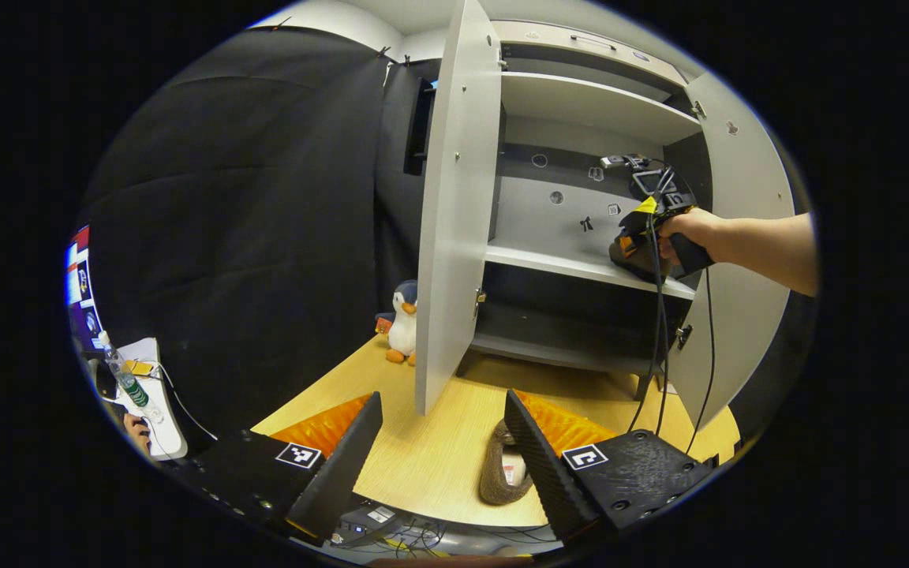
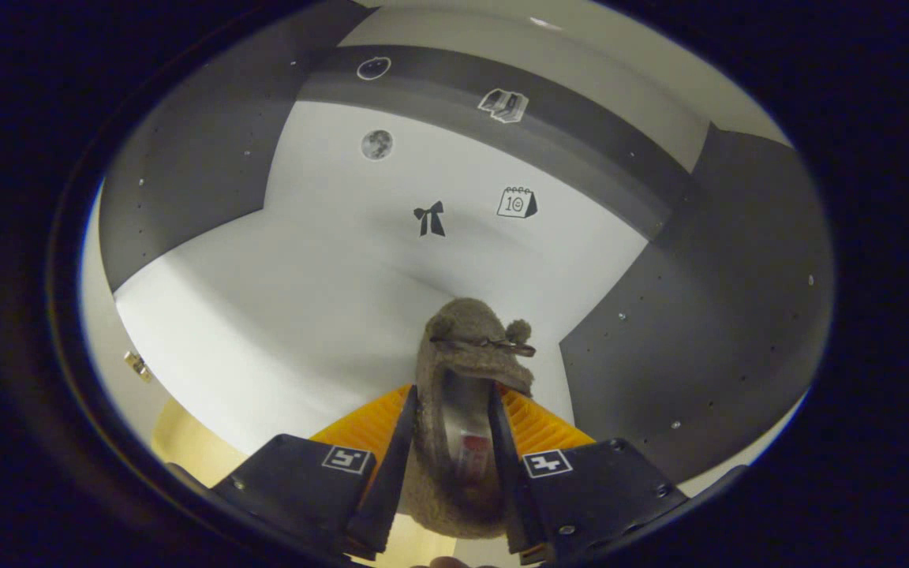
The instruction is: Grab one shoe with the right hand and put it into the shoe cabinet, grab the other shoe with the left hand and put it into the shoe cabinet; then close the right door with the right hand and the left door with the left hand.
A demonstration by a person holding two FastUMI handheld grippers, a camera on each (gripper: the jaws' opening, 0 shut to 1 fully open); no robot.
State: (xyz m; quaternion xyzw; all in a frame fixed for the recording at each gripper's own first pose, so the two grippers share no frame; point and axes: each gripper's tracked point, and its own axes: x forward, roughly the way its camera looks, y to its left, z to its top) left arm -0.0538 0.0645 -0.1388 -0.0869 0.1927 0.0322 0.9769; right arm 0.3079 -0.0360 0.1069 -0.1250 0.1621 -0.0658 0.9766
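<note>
A light wooden bench [image 1: 423, 465] stands before black cloth walls and carries a pale grey shoe cabinet [image 1: 581, 260] with both doors swung open, the left door [image 1: 454, 213] and the right door [image 1: 738, 315]. A plush penguin [image 1: 404, 322] sits on the bench beside the left door.

In the left gripper view, the left claw [image 1: 443, 450] hangs wide open and empty over the bench, with a brown fuzzy slipper [image 1: 502, 473] lying just by its right finger. Farther off, a hand [image 1: 683, 233] holds the right claw at the middle shelf [image 1: 549, 262].

The right gripper view shows the right claw [image 2: 450, 450] clamped on the second brown fuzzy slipper [image 2: 466, 371], toe pointing into the white shelf compartment; small stickers mark the back wall [image 2: 454, 173].

The bench slipper's heel is hidden behind the finger.
</note>
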